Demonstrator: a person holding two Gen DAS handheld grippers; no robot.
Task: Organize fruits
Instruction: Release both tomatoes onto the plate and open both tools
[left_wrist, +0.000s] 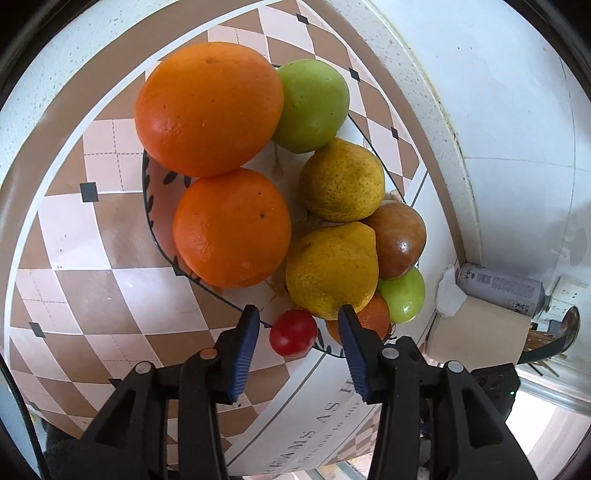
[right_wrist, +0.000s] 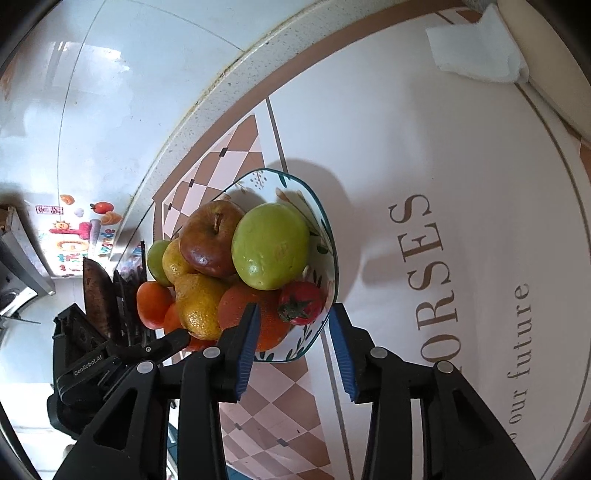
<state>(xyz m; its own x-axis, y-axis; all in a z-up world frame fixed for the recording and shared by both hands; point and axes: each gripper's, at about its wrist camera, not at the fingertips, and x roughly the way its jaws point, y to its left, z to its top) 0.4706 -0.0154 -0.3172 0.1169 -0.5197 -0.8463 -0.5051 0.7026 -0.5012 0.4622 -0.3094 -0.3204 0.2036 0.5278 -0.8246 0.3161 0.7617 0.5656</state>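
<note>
A patterned bowl (left_wrist: 155, 206) on the tablecloth holds a heap of fruit: two oranges (left_wrist: 207, 107), two yellow lemons (left_wrist: 332, 269), green apples (left_wrist: 314, 103), a brown-red apple (left_wrist: 399, 243) and a small red tomato (left_wrist: 293, 332). My left gripper (left_wrist: 297, 314) is open and empty, its tips on either side of the tomato, close above the bowl's near rim. In the right wrist view the same bowl (right_wrist: 325, 221) shows, with the green apple (right_wrist: 271, 245), the brown apple (right_wrist: 212, 238) and the tomato (right_wrist: 301, 302). My right gripper (right_wrist: 293, 312) is open and empty just before the tomato.
A spray can (left_wrist: 498, 288), a cream roll (left_wrist: 476, 332) and white tissue (left_wrist: 448, 295) lie by the wall. The tissue also shows in the right wrist view (right_wrist: 476, 51). The left gripper's body (right_wrist: 103, 362) sits beside the bowl. Checked and lettered tablecloth (right_wrist: 443, 184) surrounds the bowl.
</note>
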